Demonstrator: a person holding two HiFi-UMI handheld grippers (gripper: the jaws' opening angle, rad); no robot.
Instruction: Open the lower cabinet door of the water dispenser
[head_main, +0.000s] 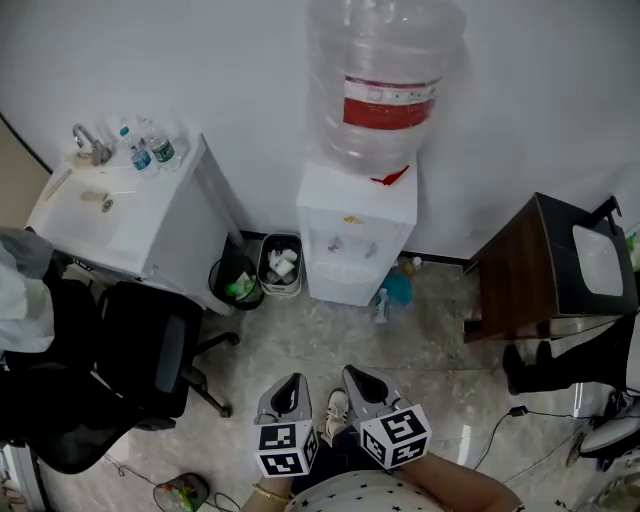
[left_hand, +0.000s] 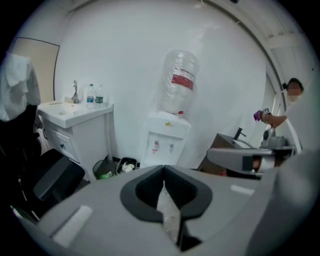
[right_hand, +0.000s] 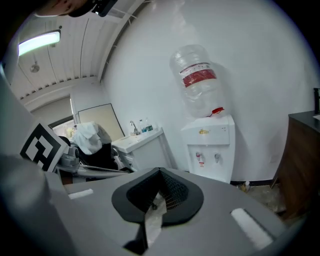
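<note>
Against the white wall ahead stands the white floor-standing water dispenser (head_main: 355, 235). It carries an upturned clear plastic jug with a red label band (head_main: 385, 80). The jug looks empty, though its sheen makes that hard to be sure of. The lower cabinet door (head_main: 343, 287) sits below the two taps, faces me and appears shut.

Just left of the dispenser, two bins stand side by side on the floor. One is a round black bin (head_main: 215, 279) holding something green. The other is a grey rectangular bin (head_main: 264, 262) with crumpled white scraps inside.

Further left, a white sink worktop (head_main: 160, 235) carries two small clear water bottles (head_main: 140, 152) near its tap, one with a blue label and one with a green label.

My left gripper (head_main: 291, 384) and my right gripper (head_main: 357, 377) are low in front of me, side by side, well apart from the dispenser. Each has its jaws pressed together with nothing between them.
</note>
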